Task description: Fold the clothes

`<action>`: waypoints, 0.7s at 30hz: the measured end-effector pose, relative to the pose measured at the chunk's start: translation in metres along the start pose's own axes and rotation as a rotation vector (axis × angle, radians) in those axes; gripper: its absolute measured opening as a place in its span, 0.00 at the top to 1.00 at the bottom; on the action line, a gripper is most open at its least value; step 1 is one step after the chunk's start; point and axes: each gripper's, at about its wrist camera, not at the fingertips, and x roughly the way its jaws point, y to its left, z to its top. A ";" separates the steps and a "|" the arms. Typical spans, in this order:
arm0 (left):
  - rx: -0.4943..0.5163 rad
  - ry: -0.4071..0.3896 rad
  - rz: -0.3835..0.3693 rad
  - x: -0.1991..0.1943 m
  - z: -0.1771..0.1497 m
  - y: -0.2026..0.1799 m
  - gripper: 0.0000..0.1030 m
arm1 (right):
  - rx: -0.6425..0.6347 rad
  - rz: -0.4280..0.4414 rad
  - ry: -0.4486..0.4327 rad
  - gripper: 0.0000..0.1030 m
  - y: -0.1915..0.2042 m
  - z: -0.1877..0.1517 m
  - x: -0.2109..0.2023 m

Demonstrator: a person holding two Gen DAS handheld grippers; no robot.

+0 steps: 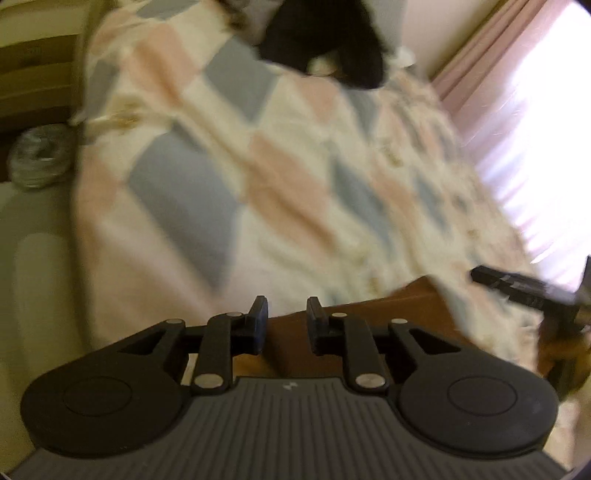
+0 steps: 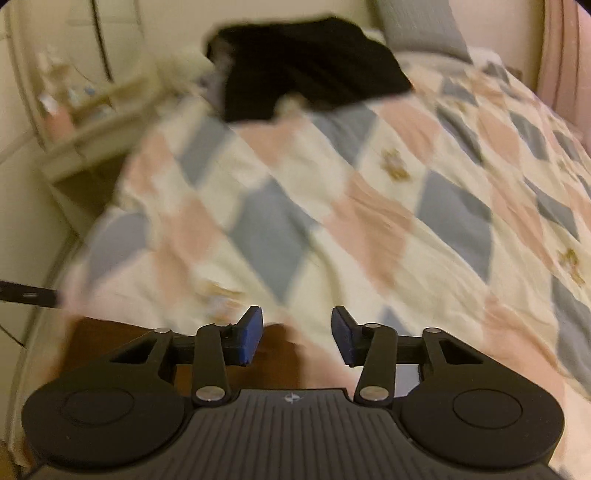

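Note:
A black garment [image 1: 325,40] lies bunched at the far end of the bed, on a quilt [image 1: 258,166] of pink, grey and cream diamonds. It also shows in the right wrist view [image 2: 310,70]. My left gripper [image 1: 287,325] is open and empty over the bed's near edge, far from the garment. My right gripper [image 2: 297,334] is open and empty over the near edge of the quilt [image 2: 332,206]. The right gripper shows at the right of the left wrist view [image 1: 524,288]. Both views are blurred.
A brown wooden bed frame [image 1: 369,314] shows under the quilt's near edge. A curtain [image 1: 517,92] with a bright window is on the right. A cream shelf unit [image 2: 85,122] stands left of the bed. A grey pillow [image 2: 417,29] lies behind the garment.

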 end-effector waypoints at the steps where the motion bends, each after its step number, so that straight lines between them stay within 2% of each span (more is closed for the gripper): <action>1: 0.029 0.017 -0.029 0.007 -0.002 -0.009 0.83 | -0.028 0.018 0.005 0.64 0.011 -0.004 -0.004; 3: 0.117 0.057 -0.030 0.031 -0.010 -0.024 0.83 | -0.099 0.027 0.060 0.67 0.028 -0.018 0.003; 4: 0.134 0.075 -0.012 0.042 -0.014 -0.026 0.83 | -0.109 0.016 0.098 0.74 0.031 -0.028 0.014; 6: 0.099 0.099 0.025 0.052 -0.017 -0.016 0.91 | -0.076 -0.051 0.149 0.77 0.022 -0.047 0.034; 7: 0.082 0.111 0.044 0.057 -0.018 -0.011 0.96 | -0.048 -0.093 0.170 0.75 0.014 -0.056 0.043; 10: 0.060 0.128 0.099 0.052 -0.015 -0.007 0.99 | 0.138 -0.138 0.147 0.74 -0.012 -0.057 0.033; 11: 0.070 0.128 0.114 0.042 -0.012 -0.010 0.96 | 0.141 -0.154 0.115 0.74 -0.009 -0.054 0.020; 13: 0.094 0.132 0.098 0.020 -0.011 -0.026 0.95 | 0.123 -0.153 0.071 0.75 0.002 -0.049 -0.007; 17: 0.125 0.155 0.038 -0.018 -0.034 -0.061 0.93 | 0.049 -0.072 0.015 0.75 0.041 -0.052 -0.058; 19: 0.124 0.191 0.043 -0.011 -0.057 -0.073 0.93 | -0.049 -0.065 0.047 0.75 0.061 -0.067 -0.062; 21: 0.134 0.239 0.101 0.013 -0.080 -0.077 0.91 | -0.105 -0.075 0.121 0.75 0.068 -0.085 -0.042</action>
